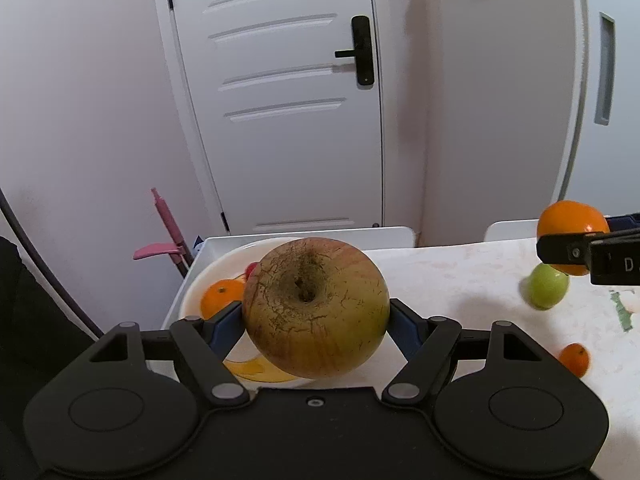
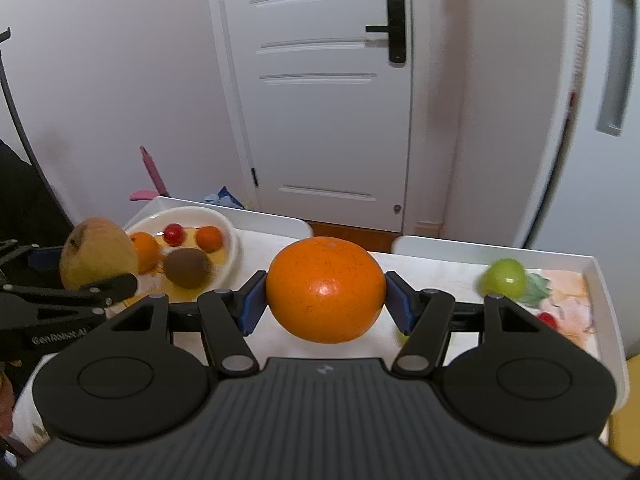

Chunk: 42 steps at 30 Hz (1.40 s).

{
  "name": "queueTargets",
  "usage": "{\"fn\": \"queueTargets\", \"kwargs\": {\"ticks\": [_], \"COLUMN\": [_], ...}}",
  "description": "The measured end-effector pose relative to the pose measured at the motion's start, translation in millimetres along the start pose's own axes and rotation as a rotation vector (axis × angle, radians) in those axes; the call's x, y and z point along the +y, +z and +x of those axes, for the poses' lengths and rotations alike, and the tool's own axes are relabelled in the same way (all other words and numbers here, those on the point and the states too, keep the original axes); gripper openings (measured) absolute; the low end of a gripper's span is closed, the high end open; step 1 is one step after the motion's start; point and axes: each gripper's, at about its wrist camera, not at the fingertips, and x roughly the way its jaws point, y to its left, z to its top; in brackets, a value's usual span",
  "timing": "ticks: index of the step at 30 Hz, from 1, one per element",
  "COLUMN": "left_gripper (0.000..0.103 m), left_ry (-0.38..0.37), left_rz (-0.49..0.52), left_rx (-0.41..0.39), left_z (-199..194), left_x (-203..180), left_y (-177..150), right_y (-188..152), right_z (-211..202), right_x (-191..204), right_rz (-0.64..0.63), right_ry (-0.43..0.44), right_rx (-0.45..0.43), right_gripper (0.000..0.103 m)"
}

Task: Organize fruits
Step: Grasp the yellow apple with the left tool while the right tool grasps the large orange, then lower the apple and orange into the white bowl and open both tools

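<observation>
My left gripper is shut on a yellow-red apple and holds it above the near edge of a white plate. My right gripper is shut on a large orange and holds it above the table. The plate holds two small oranges, a red cherry and a brown kiwi. The apple in the left gripper also shows in the right wrist view. The held orange shows at the right of the left wrist view.
A green apple lies on the table at the right, and also shows in the left wrist view. A small orange lies near the front. The white tray-like table has raised edges. A white door stands behind.
</observation>
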Motion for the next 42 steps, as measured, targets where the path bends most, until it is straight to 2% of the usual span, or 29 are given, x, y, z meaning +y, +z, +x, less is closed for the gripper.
{"fn": "queueTargets", "kwargs": {"ticks": [13, 19, 25, 28, 29, 31, 39, 42], "left_gripper": [0.079, 0.079, 0.08, 0.084, 0.095, 0.103, 0.103, 0.103], "left_ry": [-0.037, -0.057, -0.08, -0.099, -0.097, -0.098, -0.106, -0.11], "left_rz": [0.067, 0.148, 0.139, 0.124, 0.117, 0.101, 0.053, 0.053], "left_rx": [0.03, 0.029, 0.05, 0.045, 0.028, 0.005, -0.005, -0.004], "left_z": [50, 73, 83, 83, 82, 75, 51, 47], "left_x": [57, 54, 61, 67, 70, 75, 91, 93], "left_y": [-18, -35, -42, -39, -37, -35, -33, -32], "right_y": [8, 3, 2, 5, 7, 9, 11, 7], "right_z": [53, 75, 84, 85, 85, 83, 82, 87], "right_x": [80, 97, 99, 98, 97, 97, 97, 103], "right_rz": [-0.003, 0.012, 0.024, 0.033, 0.033, 0.033, -0.01, -0.09], "right_ry": [0.024, 0.019, 0.004, 0.001, 0.001, 0.001, 0.05, 0.086], "right_rx": [0.055, 0.08, 0.095, 0.098, 0.098, 0.096, 0.102, 0.1], "right_gripper": [0.077, 0.077, 0.077, 0.077, 0.077, 0.077, 0.077, 0.077]}}
